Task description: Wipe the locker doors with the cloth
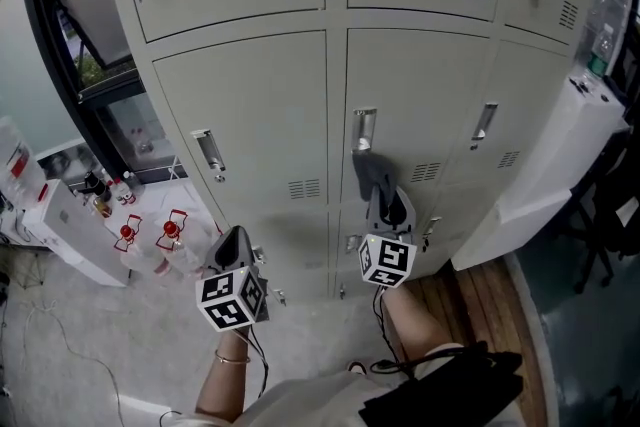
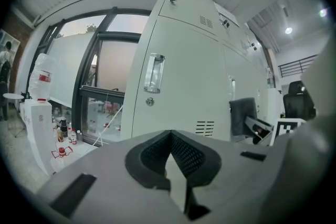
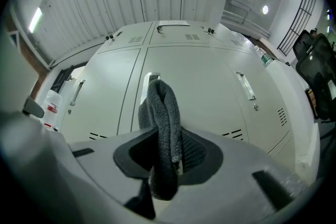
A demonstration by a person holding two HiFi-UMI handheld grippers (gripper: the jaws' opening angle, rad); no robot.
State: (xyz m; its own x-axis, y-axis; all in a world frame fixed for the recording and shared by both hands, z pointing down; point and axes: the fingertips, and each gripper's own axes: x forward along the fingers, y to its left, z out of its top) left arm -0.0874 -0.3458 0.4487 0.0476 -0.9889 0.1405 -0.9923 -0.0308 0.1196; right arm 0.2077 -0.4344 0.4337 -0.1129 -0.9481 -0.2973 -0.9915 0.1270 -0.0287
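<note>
Head view: left tongs (image 1: 235,237) low, short of the lockers; right tongs (image 1: 384,203) raising grey cloth (image 1: 370,173) at middle locker door (image 1: 420,95), below its handle (image 1: 364,128).
Left gripper view: tongs closed, empty; bottles (image 2: 62,131) by window.
Right gripper view: tongs clamped on folded cloth, handle partly hidden behind.

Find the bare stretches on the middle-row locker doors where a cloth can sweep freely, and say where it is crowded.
Free: the left door above its handle and vent; the centre door above its handle. Crowded: around that handle, where the cloth in the right gripper is held.
</note>
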